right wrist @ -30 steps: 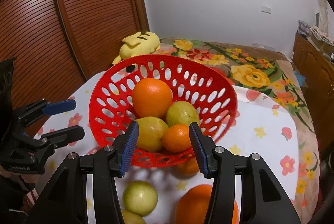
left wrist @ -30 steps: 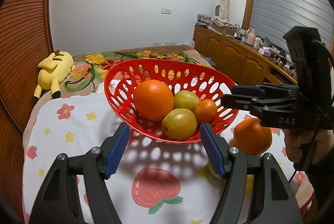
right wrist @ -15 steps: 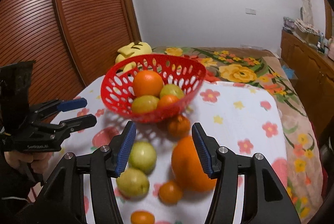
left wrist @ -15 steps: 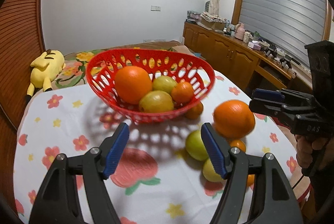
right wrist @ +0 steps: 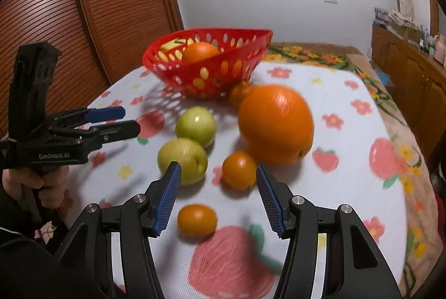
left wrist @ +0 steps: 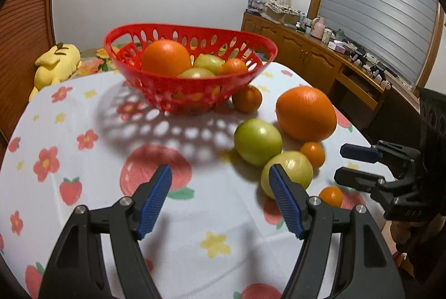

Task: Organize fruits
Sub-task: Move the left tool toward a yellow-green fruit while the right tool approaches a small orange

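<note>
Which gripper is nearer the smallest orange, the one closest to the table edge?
Right. The right gripper hangs open just over the smallest orange, which sits between its fingers. The left gripper is off to the side, also open.

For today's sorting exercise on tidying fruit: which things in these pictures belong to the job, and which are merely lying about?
Belongs to the job:
red basket, holding fruit
big orange on the cloth
two green fruits
three small oranges
left gripper and right gripper, both open

Lying about:
yellow plush toy
cluttered wooden sideboard
</note>
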{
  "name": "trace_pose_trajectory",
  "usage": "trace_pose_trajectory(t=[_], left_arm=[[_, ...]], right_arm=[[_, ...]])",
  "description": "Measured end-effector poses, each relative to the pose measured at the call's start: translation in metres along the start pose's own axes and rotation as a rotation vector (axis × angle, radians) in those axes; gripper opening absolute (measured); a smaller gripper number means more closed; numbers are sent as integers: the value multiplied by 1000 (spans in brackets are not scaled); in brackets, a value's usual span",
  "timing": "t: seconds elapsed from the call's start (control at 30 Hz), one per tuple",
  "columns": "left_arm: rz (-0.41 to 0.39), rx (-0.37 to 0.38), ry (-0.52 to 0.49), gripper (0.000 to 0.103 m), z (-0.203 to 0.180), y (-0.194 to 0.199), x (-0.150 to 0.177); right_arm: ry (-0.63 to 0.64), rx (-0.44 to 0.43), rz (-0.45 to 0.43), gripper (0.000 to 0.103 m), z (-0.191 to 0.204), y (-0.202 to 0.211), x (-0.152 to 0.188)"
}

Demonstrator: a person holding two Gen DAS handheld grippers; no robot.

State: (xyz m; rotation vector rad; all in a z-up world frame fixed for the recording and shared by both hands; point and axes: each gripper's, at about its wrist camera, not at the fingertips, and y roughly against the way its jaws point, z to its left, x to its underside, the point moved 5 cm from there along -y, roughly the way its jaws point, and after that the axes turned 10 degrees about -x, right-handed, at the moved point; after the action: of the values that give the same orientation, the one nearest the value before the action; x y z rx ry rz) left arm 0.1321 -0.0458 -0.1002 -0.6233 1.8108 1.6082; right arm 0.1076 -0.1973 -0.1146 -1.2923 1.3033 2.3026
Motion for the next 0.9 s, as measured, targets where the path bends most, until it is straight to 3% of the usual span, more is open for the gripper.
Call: trace_pose_trajectory(t=[0.67,0.8,0.9], left_arm=[[16,9,-27,72,-16,-3,15],[16,10,-27,72,-16,-3,15],[22,13,-23,72,-17,-4,14]], right_arm=[[-11,-62,58,44,11,-18,28],[4,-90,76,33,17,-23,32],[17,-92,81,33,19,-24,31]])
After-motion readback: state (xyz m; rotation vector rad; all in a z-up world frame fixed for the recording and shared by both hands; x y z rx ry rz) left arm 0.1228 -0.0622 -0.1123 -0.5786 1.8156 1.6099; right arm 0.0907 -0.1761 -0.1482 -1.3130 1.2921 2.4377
